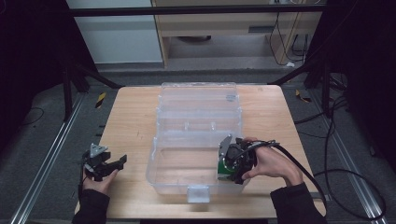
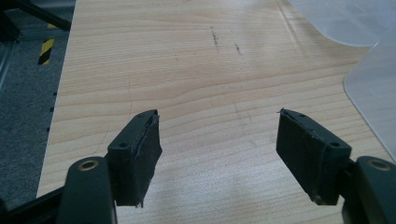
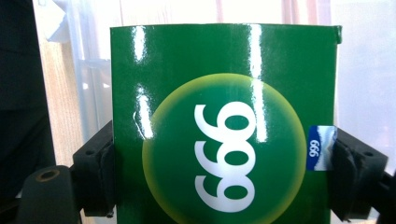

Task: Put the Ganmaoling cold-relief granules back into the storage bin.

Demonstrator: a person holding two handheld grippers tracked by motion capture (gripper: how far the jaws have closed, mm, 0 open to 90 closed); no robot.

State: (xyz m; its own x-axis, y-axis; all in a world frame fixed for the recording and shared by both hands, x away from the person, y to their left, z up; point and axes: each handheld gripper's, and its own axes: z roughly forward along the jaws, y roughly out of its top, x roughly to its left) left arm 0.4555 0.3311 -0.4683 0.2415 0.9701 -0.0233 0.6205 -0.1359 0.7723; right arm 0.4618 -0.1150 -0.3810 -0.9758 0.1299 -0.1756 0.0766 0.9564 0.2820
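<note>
A clear plastic storage box (image 1: 159, 175) stands open in the middle of the wooden table, its lid (image 1: 198, 100) laid back behind it. My right gripper (image 1: 231, 163) hangs over the box's right end, shut on a glossy green box (image 3: 224, 121) printed with white digits in a yellow-green circle. That green box (image 1: 220, 171) points down into the container. Both black jaws press its two sides in the right gripper view. My left gripper (image 1: 114, 164) rests low at the table's left edge, open, with bare wood between its pads (image 2: 140, 149).
The table (image 1: 130, 116) is light wood with faint scuff marks. The container's clear edge (image 2: 373, 93) lies to the right of the left gripper. A dark frame and rails flank the table, and cables (image 1: 336, 140) trail on the floor at the right.
</note>
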